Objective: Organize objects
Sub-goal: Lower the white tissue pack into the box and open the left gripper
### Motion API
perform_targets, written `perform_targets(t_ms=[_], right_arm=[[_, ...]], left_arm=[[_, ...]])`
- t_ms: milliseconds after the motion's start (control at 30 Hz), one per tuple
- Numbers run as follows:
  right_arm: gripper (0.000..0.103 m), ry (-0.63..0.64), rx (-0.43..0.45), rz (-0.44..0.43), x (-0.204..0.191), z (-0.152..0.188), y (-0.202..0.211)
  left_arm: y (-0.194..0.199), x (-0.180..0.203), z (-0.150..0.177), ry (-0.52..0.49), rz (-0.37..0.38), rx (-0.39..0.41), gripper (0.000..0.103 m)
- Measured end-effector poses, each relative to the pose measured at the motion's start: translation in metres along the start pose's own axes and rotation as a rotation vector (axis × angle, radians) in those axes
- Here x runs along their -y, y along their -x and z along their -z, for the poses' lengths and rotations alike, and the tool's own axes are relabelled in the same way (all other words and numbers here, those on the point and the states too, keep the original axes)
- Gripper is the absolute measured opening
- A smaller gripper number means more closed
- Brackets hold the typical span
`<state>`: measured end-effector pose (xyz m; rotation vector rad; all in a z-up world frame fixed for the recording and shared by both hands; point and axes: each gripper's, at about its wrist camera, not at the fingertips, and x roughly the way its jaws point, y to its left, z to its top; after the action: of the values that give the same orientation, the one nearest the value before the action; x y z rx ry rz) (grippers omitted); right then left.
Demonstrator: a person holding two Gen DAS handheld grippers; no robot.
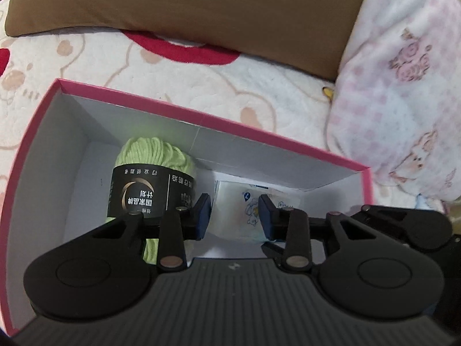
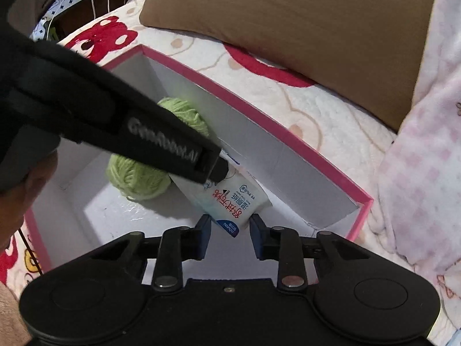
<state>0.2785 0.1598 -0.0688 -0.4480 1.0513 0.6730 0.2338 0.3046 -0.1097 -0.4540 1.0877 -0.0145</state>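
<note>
Lying at the left of the left wrist frame, the green yarn ball (image 1: 149, 170) with its black label sits on the floor of the pink-rimmed box (image 1: 201, 121), which rests on a bed cover printed with bears (image 1: 178, 83). Just right of the yarn, at centre frame, the wet wipes pack (image 1: 253, 213) stands between the blue pads of the left gripper (image 1: 234, 216); the pads appear to press its sides, so this gripper grips the pack. A brown pillow (image 1: 201, 8) fills the upper part, and a pink checked blanket (image 1: 403, 101) the right edge. In the right wrist frame, the right gripper (image 2: 230, 236) sits at lower centre, its pads closed on the pack's near end.
</note>
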Motion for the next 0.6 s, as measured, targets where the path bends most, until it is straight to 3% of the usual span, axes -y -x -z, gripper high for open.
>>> perform_targets(t_ms=[300, 533, 567, 600], right_arm=[[0.027, 0.029, -0.021, 0.021, -0.001, -0.005, -0.016], [0.020, 0.031, -0.002, 0.001, 0.004, -0.003, -0.014], [0.016, 0.030, -0.004, -0.001, 0.004, -0.004, -0.014], [0.006, 0.028, -0.006, -0.003, 0.005, -0.004, -0.015]], left_arm=[[-0.011, 0.012, -0.003, -0.028, -0.084, -0.004, 0.032], [-0.007, 0.014, -0.009, -0.030, -0.107, 0.011, 0.031], [-0.007, 0.015, -0.009, -0.033, -0.117, 0.011, 0.031], [-0.007, 0.015, -0.010, -0.035, -0.123, 0.006, 0.031]])
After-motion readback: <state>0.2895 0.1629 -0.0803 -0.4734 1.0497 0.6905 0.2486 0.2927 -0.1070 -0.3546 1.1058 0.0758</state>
